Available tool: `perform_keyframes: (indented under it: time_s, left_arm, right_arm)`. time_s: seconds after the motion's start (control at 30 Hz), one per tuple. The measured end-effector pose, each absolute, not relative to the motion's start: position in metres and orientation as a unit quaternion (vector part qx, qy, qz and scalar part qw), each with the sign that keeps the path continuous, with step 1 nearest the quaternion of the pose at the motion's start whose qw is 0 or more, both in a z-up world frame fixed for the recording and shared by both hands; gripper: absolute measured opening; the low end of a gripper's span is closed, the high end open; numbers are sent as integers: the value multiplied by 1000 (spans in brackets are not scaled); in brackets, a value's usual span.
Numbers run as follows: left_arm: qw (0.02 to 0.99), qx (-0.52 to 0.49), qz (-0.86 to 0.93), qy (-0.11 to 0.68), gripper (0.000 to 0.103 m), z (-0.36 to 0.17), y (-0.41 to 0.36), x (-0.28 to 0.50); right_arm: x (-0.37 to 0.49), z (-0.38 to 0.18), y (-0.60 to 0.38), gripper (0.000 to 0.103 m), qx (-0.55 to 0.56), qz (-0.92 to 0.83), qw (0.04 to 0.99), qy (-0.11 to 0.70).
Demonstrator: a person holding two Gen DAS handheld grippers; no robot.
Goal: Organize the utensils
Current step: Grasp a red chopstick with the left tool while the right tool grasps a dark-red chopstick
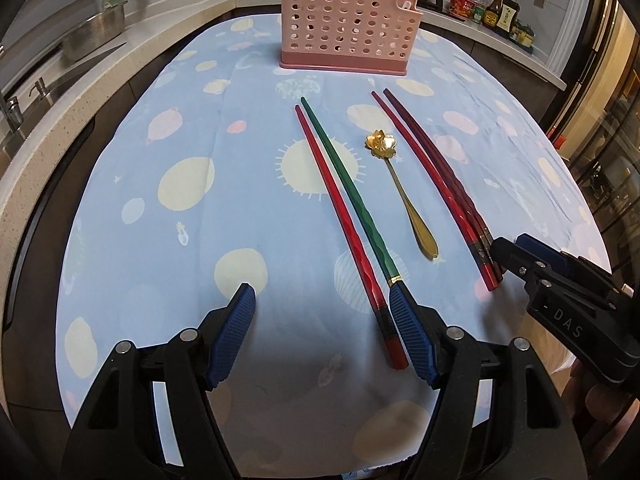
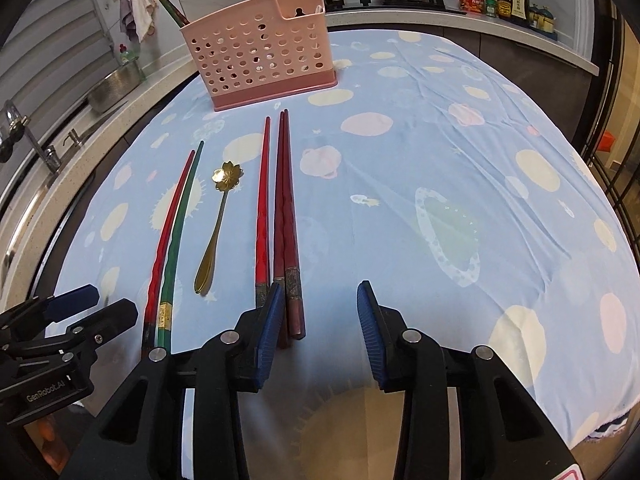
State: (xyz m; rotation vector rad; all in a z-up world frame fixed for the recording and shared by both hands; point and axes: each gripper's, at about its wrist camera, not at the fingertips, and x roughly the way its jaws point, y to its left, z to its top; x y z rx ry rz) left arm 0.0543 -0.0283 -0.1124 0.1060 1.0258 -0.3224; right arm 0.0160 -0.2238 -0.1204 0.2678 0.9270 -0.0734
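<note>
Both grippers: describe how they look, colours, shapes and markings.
The left gripper and right gripper match: black angular plastic bodies, silver round pivot pins, blue ribbed finger pads. White lettering marks their sides: "GenRobot.AI" on the left, "DAS" on the right.

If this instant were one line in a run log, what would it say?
left gripper: open, beside red-green pair | right gripper: open, by dark red chopsticks | spoon: on cloth | holder: upright

A: Left wrist view? 
B: Low over the bench's (image 1: 168, 240) near edge, facing the holder (image 1: 348, 28).
A: Right wrist view? 
B: Same height, further right. Both share holder, chopsticks (image 2: 282, 216), spoon (image 2: 218, 224).
</note>
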Motion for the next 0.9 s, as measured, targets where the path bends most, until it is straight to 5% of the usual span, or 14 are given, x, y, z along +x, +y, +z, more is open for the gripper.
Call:
perform_keyframes:
  time_s: [0.4, 0.67, 0.9]
  left_arm:
    - [850, 58, -156, 500, 66, -124, -33, 57]
    - [851, 61, -150, 499, 66, -128, -31, 59]
    - [856, 66, -141, 493, 66, -129, -30, 60]
  right_arm:
    - [17, -123, -221, 31, 117, -33, 885, 450]
    - [17, -124, -230, 12, 122, -41, 883, 451]
    - [19, -124, -226, 11, 119, -38, 883, 452]
